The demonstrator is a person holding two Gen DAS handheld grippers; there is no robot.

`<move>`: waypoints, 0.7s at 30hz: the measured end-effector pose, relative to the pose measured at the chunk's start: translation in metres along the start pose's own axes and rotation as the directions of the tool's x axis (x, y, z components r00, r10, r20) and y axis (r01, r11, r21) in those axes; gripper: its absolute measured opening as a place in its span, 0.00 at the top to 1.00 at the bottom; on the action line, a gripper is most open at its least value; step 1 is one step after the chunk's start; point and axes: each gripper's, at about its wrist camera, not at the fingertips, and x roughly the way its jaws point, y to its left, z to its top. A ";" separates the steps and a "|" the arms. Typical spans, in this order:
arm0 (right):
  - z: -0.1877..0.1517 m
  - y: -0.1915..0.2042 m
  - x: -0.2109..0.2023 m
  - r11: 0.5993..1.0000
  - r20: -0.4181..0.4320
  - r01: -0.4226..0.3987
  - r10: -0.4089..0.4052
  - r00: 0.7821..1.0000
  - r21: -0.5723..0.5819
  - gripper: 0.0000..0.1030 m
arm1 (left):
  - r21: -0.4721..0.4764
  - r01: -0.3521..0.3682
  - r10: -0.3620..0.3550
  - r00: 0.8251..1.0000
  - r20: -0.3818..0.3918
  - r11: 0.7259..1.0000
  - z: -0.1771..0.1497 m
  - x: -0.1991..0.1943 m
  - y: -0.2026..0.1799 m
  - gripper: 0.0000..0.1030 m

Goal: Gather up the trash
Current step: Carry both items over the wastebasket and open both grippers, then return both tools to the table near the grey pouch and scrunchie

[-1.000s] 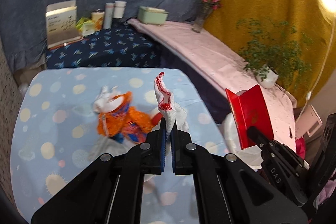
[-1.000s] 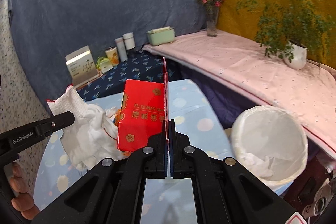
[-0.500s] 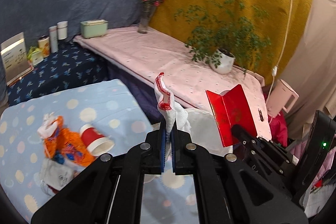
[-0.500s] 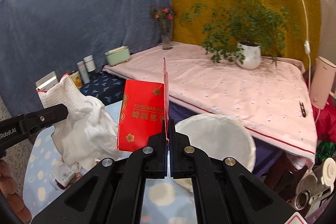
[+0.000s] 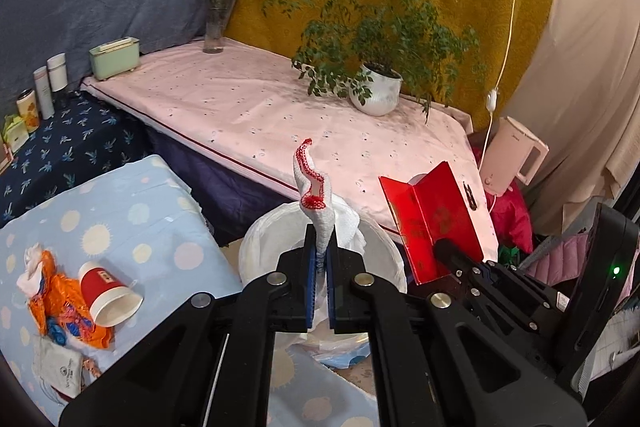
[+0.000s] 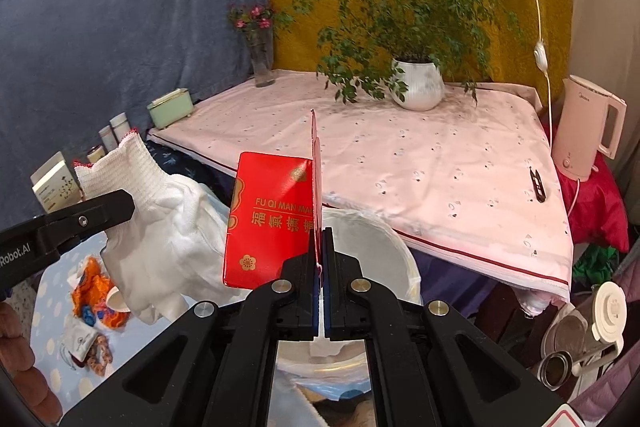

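Note:
My left gripper [image 5: 319,259] is shut on a white cloth with red trim [image 5: 314,195] and holds it above the white-lined trash bin [image 5: 260,247]. The cloth also shows in the right wrist view [image 6: 160,239]. My right gripper [image 6: 321,259] is shut on a red envelope with gold lettering [image 6: 272,223], held over the bin [image 6: 384,251]. The envelope and right gripper show in the left wrist view [image 5: 432,223], to the right of the bin. A red paper cup [image 5: 106,293], an orange wrapper [image 5: 56,307] and a small white packet [image 5: 60,371] lie on the blue dotted table [image 5: 132,219].
A pink-covered table [image 5: 260,115] behind the bin holds a potted plant [image 5: 376,87], a flower vase [image 5: 216,23] and a mint box [image 5: 114,57]. A pink kettle [image 5: 512,155] stands at its right end. Bottles [image 5: 48,83] stand on a navy surface at left.
Both grippers have swung right from over the blue table to over the trash bin, still holding the cloth and the envelope. The bin is now directly below them.

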 end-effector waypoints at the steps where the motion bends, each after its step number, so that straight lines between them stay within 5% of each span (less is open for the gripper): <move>1: 0.000 -0.003 0.003 1.000 -0.004 0.006 -0.006 1.000 0.003 0.99 | 0.005 0.002 -0.002 1.000 -0.008 1.000 0.000 0.005 -0.003 0.96; 7: 0.002 -0.012 0.017 1.000 -0.023 0.025 -0.025 0.999 0.009 0.95 | 0.031 0.006 -0.005 0.999 -0.034 1.000 0.000 0.027 -0.011 0.94; 9: 0.001 -0.012 0.021 1.000 -0.024 0.029 -0.029 0.999 0.007 0.92 | 0.030 -0.004 0.006 0.999 -0.039 1.000 -0.001 0.030 -0.010 0.82; 11: 0.001 -0.012 0.024 0.999 -0.026 0.034 -0.034 0.999 0.007 0.84 | 0.015 -0.018 0.019 0.999 -0.035 1.000 -0.003 0.032 -0.008 0.59; 21: -0.002 -0.004 0.022 1.000 -0.023 0.020 -0.020 1.000 -0.006 0.72 | -0.020 -0.070 0.070 0.997 -0.013 0.997 -0.005 0.026 0.010 0.47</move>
